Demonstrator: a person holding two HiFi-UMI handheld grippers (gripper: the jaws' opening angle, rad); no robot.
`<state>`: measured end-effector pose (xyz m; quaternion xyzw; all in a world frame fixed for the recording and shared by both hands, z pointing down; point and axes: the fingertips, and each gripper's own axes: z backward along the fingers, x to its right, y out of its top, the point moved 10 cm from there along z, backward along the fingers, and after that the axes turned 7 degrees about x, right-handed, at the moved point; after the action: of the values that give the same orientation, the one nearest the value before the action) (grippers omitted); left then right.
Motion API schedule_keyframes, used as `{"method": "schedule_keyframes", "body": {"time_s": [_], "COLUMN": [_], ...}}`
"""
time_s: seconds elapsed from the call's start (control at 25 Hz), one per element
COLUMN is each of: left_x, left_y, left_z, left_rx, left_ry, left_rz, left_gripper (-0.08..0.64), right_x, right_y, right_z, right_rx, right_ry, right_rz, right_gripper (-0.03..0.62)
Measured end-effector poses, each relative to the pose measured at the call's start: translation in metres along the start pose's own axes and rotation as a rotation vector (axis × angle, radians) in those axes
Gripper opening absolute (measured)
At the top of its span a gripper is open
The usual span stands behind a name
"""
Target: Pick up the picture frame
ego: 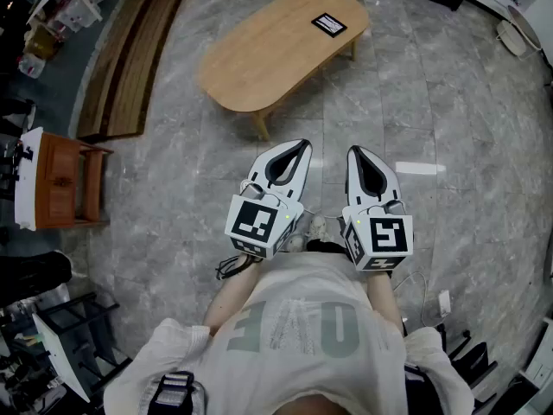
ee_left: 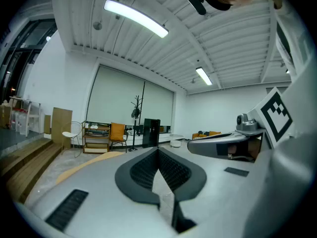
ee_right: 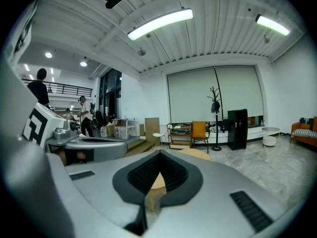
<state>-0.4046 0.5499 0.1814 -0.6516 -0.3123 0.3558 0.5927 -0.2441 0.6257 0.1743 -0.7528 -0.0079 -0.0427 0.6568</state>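
You work in even, bright light: ceiling strips blow out white in both gripper views, and one glints off the floor. The table casts a soft shadow. Edges bow and darken; close surfaces blur.

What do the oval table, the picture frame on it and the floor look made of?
The table: light wood or veneer, matte; even tan surface, wooden legs. The picture frame: black border round a white inset; wood or plastic, too small to tell. The floor: grey marble-look tile, slightly glossy; veining, grout lines, a bright reflection.
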Motion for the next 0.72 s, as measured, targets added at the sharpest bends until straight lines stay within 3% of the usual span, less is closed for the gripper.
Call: {"method": "schedule_keyframes", "body": {"time_s": [0.16, 0.32, 0.4, 0.48, 0.72], "left_x": [-0.004, 0.002, 0.001, -0.002, -0.004], "left_y": [0.0, -0.006, -0.006, -0.001, 0.014], "left_z": [0.002, -0.003, -0.005, -0.007, -0.02], "left_rx": [0.005, -0.019, -0.032, -0.018, 0.054], "left_ry": [-0.022, -0.143, -0.164, -0.144, -0.054], "left_rz": [-0.002, -0.04, -0.079, -0.096, -0.034], "left_gripper": [0.008, 0.008, 0.008, 0.008, 0.008], "right_x": [-0.004, 0.002, 0.006, 0.011, 0.031], "right_y": [0.003, 0.003, 0.002, 0.001, 0.006], "right_z": [-0.002, 0.001, 0.005, 0.009, 0.016], "right_rx": [0.005, 0.008, 0.005, 0.004, 0.018], "right_ry": [-0.006, -0.011, -0.012, -0.014, -0.036], "right_rz": [0.001, 0.013, 0.003, -0.01, -0.011], "right_gripper": [0.006, 0.006, 0.006, 0.005, 0.005]}}
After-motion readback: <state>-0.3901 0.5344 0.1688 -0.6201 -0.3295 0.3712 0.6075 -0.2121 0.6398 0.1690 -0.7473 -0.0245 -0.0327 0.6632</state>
